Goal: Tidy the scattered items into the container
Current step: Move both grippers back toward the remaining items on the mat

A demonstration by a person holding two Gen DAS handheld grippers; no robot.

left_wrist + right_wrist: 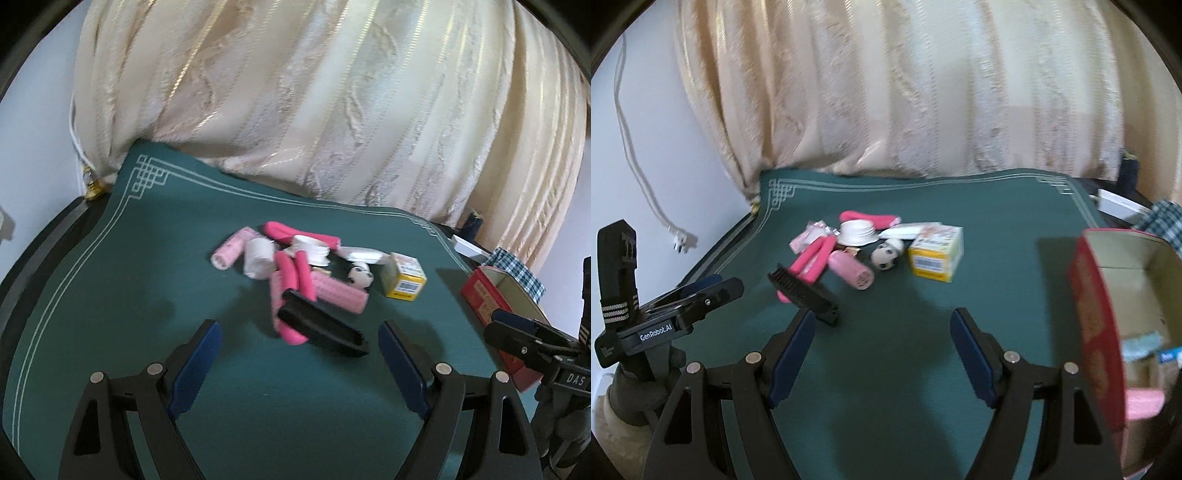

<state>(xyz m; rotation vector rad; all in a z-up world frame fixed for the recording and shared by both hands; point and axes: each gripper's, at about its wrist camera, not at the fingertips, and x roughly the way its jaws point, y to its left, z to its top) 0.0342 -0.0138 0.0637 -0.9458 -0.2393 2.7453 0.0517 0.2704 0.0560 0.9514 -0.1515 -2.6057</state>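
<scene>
A heap of small items lies mid-mat: pink hair rollers (332, 295) (851, 274), a black comb (321, 328) (803, 295), a white roll (258, 262), a panda toy (360, 278) (886, 254), a yellow box (404, 282) (936, 254) and a white cap (857, 232). My left gripper (299, 349) is open, empty, just short of the comb. My right gripper (882, 341) is open, empty, over bare mat between the heap and the red box (1100, 332) (495, 306), an open container at the right with a few things inside.
A green mat (147, 295) (997, 206) covers the table, with a cream curtain (332, 110) (886, 92) behind. A checked cloth (517, 269) (1167, 221) and a white object (1115, 203) lie at the far right. A white cable with a plug (683, 240) hangs at the left wall.
</scene>
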